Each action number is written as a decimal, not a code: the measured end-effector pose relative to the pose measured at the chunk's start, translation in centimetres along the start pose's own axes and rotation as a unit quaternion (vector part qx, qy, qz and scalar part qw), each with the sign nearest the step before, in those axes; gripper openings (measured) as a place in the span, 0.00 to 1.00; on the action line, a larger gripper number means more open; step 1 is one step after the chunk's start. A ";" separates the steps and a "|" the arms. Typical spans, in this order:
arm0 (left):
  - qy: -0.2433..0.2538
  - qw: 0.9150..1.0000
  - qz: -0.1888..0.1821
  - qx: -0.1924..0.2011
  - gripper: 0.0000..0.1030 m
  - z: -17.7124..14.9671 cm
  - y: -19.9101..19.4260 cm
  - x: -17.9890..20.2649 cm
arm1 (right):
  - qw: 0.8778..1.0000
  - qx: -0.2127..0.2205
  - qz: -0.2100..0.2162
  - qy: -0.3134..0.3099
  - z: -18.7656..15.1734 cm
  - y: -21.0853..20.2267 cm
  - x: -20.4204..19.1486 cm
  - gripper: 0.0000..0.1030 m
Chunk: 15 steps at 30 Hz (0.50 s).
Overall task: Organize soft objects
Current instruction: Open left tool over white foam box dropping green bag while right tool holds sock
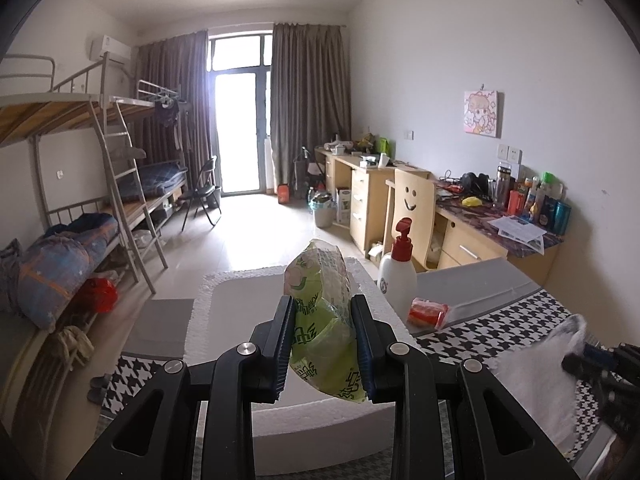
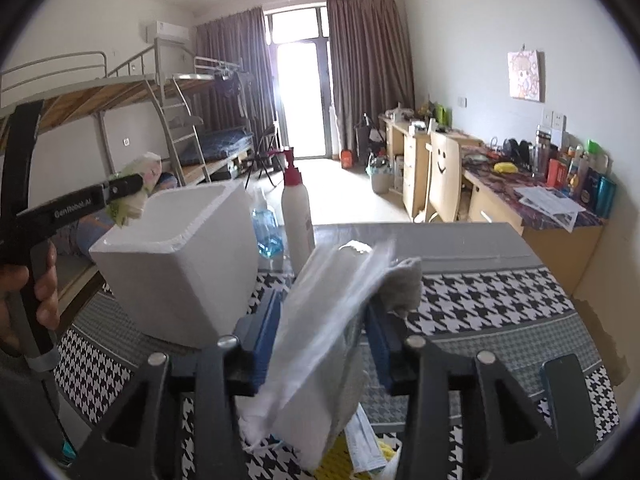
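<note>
My left gripper (image 1: pixel 322 304) is shut on a green tissue pack (image 1: pixel 316 276), held upright over the open white foam box (image 1: pixel 204 300). From the right wrist view, that gripper (image 2: pixel 136 186) and the pack (image 2: pixel 140 168) hang at the far left rim of the box (image 2: pixel 180 272). My right gripper (image 2: pixel 322 320) stands over the houndstooth cloth. A clear plastic bag with white fabric inside (image 2: pixel 332 300) sits blurred between its blue pads (image 2: pixel 266 340), which do not seem to press it. The left wrist view shows that white bundle (image 1: pixel 536 380) at the lower right.
A white pump bottle with a red top (image 1: pixel 398 276) and a blue liquid bottle (image 2: pixel 266 232) stand behind the box. An orange packet (image 1: pixel 428 312) lies beside it. Face masks and something yellow (image 2: pixel 364 448) lie under my right gripper. A hand (image 2: pixel 44 280) grips the left tool.
</note>
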State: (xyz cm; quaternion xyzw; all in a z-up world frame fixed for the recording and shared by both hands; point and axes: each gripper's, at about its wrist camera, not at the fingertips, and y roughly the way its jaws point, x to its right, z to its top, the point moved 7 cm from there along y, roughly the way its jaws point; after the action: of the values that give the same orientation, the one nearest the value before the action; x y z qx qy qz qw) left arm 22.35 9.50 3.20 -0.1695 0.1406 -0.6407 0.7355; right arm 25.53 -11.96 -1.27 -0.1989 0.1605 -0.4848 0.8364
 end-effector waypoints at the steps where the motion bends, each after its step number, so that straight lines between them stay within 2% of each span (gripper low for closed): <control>1: 0.000 1.000 -0.001 -0.001 0.29 0.0 0.1 0.0 | 1.000 -0.001 0.001 0.000 0.0 0.0 0.0 0.15; 3: 0.001 1.000 -0.003 -0.002 0.29 -0.1 0.0 0.0 | 1.000 0.002 -0.004 0.001 0.1 0.0 0.0 0.11; 4: 0.002 1.000 -0.004 -0.001 0.29 -0.1 0.1 0.0 | 1.000 0.006 -0.006 0.000 0.2 -0.1 0.1 0.06; 15: 0.003 1.000 0.000 0.002 0.29 0.0 -0.2 -0.2 | 1.000 0.022 -0.005 -0.013 1.5 -0.8 -0.4 0.05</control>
State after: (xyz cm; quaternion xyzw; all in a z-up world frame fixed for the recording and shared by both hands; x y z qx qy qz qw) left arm 22.12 9.71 3.34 -0.1662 0.1412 -0.6415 0.7354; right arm 25.44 -11.75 0.42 -0.1881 0.1379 -0.4894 0.8403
